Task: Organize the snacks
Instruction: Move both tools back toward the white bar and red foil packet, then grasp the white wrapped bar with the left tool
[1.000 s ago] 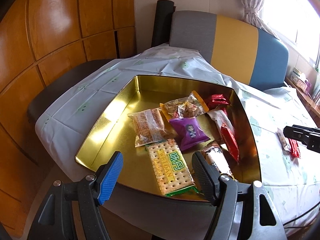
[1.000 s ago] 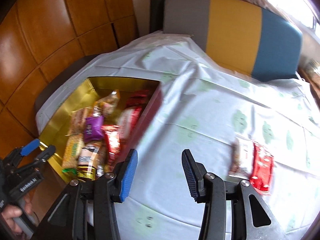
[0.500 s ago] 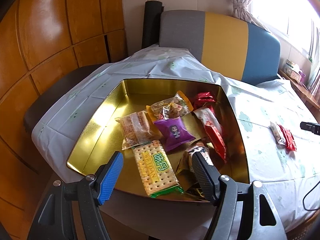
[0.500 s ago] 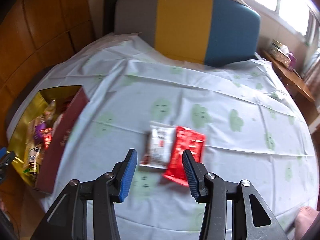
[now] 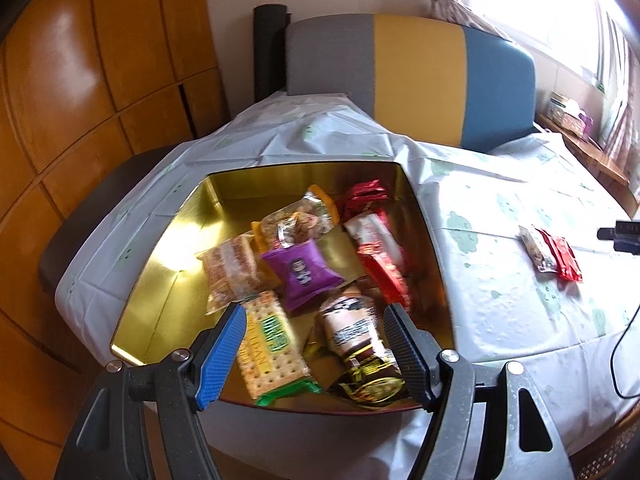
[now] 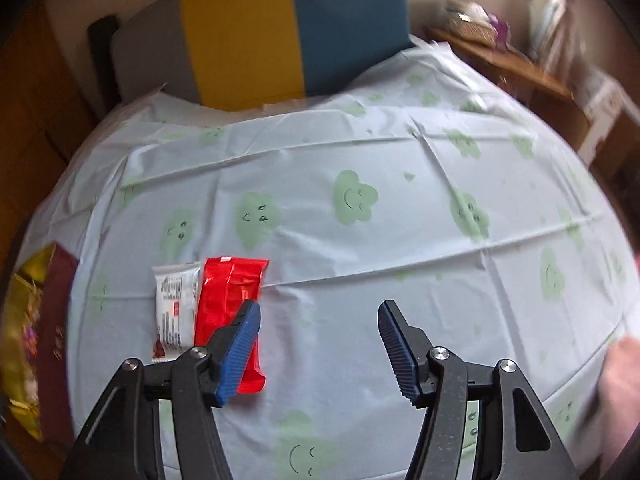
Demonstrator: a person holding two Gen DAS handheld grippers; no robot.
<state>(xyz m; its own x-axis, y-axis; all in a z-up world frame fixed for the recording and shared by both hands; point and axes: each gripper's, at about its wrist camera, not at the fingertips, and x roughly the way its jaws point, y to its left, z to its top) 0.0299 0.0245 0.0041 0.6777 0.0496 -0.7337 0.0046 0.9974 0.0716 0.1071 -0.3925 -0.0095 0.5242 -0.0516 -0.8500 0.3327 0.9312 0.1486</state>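
Observation:
A gold tin (image 5: pixel 168 280) on the table holds several snack packets, among them a purple packet (image 5: pixel 300 272) and a cracker pack (image 5: pixel 272 344). My left gripper (image 5: pixel 313 312) hangs open over the tin's near edge with nothing between its fingers. On the cloth to the right lie a red packet (image 6: pixel 228 300) and a white packet (image 6: pixel 174 308), side by side. My right gripper (image 6: pixel 319 306) hovers just right of them. Its jaws are opening and hold nothing, and its blue left finger (image 6: pixel 240 344) overlaps the red packet in the picture. The tin's maroon outer wall (image 6: pixel 60 320) shows at the left edge.
A chair back (image 5: pixel 416 80) in grey, yellow and blue stands behind the table. Wooden panels (image 5: pixel 80 80) line the left wall. A wooden shelf (image 6: pixel 500 56) with small items runs at the right. A black cable (image 5: pixel 620 352) lies near the table's right edge. A person's hand (image 6: pixel 620 380) shows at lower right.
My right gripper has swung from beside the tin over to the two packets on the cloth, and its jaws have widened. My left gripper has shifted slightly over the tin and stays open.

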